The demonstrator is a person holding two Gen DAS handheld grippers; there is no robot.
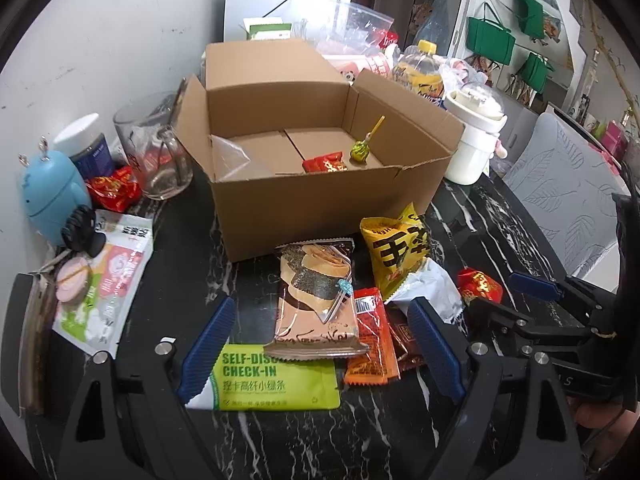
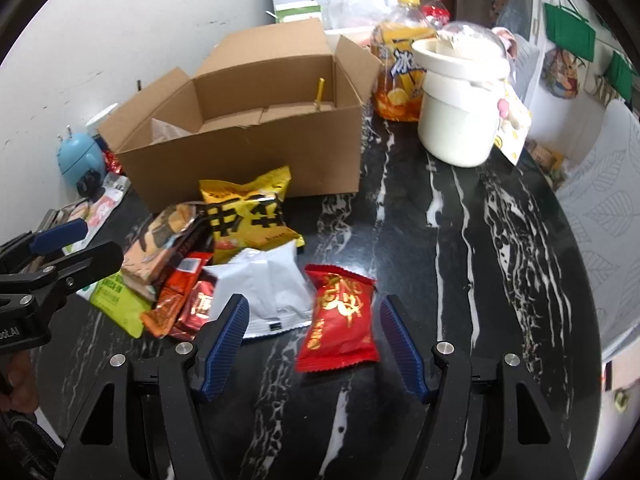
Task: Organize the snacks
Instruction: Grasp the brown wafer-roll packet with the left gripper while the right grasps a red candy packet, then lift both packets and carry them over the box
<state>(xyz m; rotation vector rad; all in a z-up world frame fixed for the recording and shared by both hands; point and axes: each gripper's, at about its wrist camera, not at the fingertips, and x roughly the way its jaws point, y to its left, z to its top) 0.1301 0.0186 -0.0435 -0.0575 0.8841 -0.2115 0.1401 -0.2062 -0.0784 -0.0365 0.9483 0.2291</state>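
Observation:
An open cardboard box (image 1: 320,208) (image 2: 248,168) stands on the black marble table (image 2: 480,260); inside it lie a red candy (image 1: 326,164) and a green lollipop (image 1: 360,152). In front of the box is a heap of snacks. My left gripper (image 1: 320,344) is open, its pads either side of a brown seaweed-roll pack (image 1: 316,300) that lies on a green packet (image 1: 276,384), touching neither. A yellow bag (image 2: 248,216) and a white packet (image 2: 260,292) lie beside them. My right gripper (image 2: 314,344) is open around a red packet (image 2: 340,316), pads clear of it.
A glass mug (image 1: 156,148), a jar (image 1: 88,144), a blue round gadget (image 1: 52,196) and a pink-green pouch (image 1: 108,280) crowd the left by the wall. A white lidded container (image 2: 460,100) and an orange drink bottle (image 2: 400,60) stand right of the box. A grey chair (image 1: 568,200) borders the table.

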